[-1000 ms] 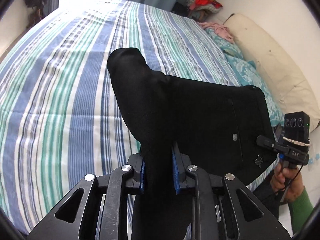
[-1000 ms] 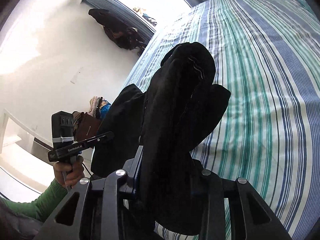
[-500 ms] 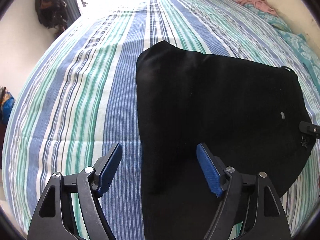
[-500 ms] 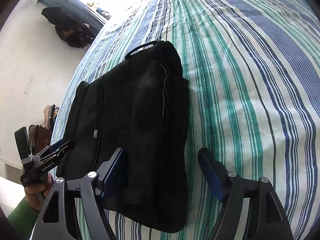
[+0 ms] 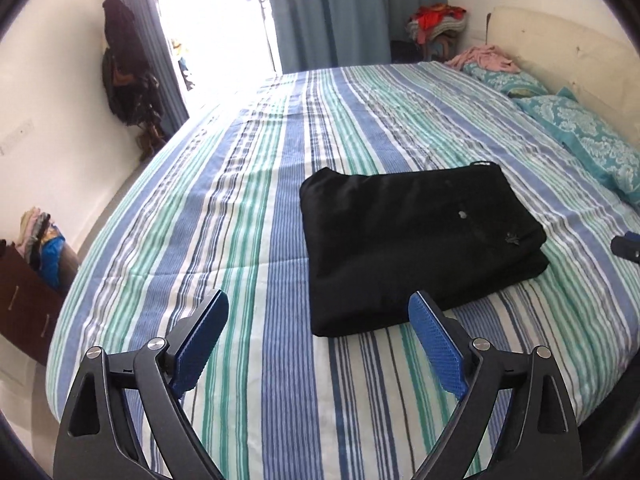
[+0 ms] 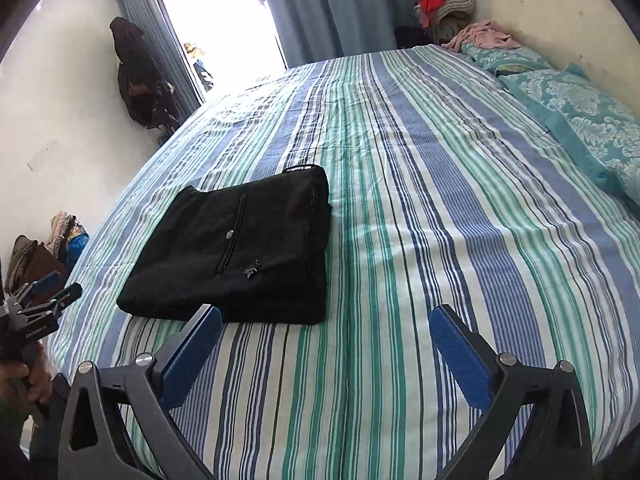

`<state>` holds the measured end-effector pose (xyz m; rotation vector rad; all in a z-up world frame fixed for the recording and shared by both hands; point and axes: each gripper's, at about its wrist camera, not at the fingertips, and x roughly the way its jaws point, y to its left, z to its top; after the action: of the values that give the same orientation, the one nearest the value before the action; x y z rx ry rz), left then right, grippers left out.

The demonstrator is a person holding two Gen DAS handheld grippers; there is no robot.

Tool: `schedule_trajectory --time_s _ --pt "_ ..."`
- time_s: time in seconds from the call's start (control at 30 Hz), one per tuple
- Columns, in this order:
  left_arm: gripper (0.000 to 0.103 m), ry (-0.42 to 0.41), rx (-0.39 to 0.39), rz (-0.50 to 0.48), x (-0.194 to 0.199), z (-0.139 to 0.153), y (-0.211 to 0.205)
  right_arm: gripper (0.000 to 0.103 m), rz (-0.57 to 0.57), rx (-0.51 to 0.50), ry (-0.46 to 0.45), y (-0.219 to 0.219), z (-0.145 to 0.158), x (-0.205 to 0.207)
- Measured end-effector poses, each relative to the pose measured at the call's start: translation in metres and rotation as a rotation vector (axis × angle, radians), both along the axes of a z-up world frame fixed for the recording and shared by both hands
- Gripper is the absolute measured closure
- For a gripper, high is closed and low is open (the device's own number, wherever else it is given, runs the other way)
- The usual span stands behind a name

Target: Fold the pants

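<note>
Now the black pants (image 5: 420,248) are lying folded into a thick rectangular bundle on the striped bed (image 5: 248,216), near the bed's front edge. The left tongs (image 5: 318,326) are hovering over the sheet with the blue pads (image 5: 200,344) spread wide, gripping nothing; the bundle's near edge is sitting just beyond the gap between them, closer to the right-hand pad. The right tongs (image 6: 324,340) are likewise standing wide apart and gripping nothing, with the pants (image 6: 240,248) lying ahead and to the left, their near edge just past the left pad (image 6: 190,356). A small button (image 6: 230,234) and a zip line are showing on the bundle's top face, and a belt loop is sticking up at its far corner.

At the left edge of the right wrist view, a hand (image 6: 24,376) in a green sleeve is holding the other gripper's handle. Teal patterned pillows (image 5: 584,132) are resting along the cream headboard (image 5: 560,52), with a pink garment (image 5: 484,56) lying at their far end. Blue curtains (image 5: 340,12) are hanging beside a bright doorway, and dark clothes (image 5: 124,68) are hanging on the wall to its left.
</note>
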<state>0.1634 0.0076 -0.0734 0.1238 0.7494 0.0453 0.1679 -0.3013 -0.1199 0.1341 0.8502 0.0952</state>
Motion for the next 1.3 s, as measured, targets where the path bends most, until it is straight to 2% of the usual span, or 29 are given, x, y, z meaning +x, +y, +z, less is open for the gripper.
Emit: schedule_trajectory --time_s 0.07,0.13,0.27,0.37,0.53,0.67,0.8,0.97,1.13,1.3 --pt "0.004 -0.041 0.005 -0.003 -0.017 0.011 -0.012 0.0 -0.02 -0.021 -0.013 0.009 0.003 -0.017" --pt "0.002 -0.077 -0.027 -0.025 -0.033 0.021 -0.02 0.0 -0.051 -0.06 -0.019 0.019 0.009 -0.035" --pt "0.001 -0.046 -0.088 -0.017 -0.056 0.035 -0.032 0.0 -0.091 -0.08 -0.038 0.041 0.027 -0.07" --pt "0.001 -0.053 -0.083 0.033 -0.068 0.044 -0.036 0.0 -0.079 -0.106 -0.055 0.058 0.042 -0.089" --pt "0.001 -0.039 -0.056 0.027 -0.078 0.049 -0.044 0.0 -0.043 -0.111 -0.066 0.076 0.055 -0.108" --pt "0.001 0.004 -0.089 0.023 -0.086 0.05 -0.044 0.0 -0.046 -0.139 -0.044 0.085 0.055 -0.121" --pt "0.001 0.035 -0.077 0.017 -0.088 0.047 -0.047 0.0 -0.061 -0.141 -0.006 0.085 0.053 -0.13" --pt "0.001 0.048 -0.057 0.002 -0.088 0.045 -0.051 0.0 -0.074 -0.156 -0.019 0.084 0.062 -0.137" --pt "0.0 0.129 -0.131 0.007 -0.084 0.041 -0.049 0.0 -0.076 -0.166 -0.046 0.086 0.075 -0.13" --pt "0.0 0.136 -0.094 0.059 -0.087 0.035 -0.046 0.0 -0.061 -0.192 -0.056 0.094 0.079 -0.124"
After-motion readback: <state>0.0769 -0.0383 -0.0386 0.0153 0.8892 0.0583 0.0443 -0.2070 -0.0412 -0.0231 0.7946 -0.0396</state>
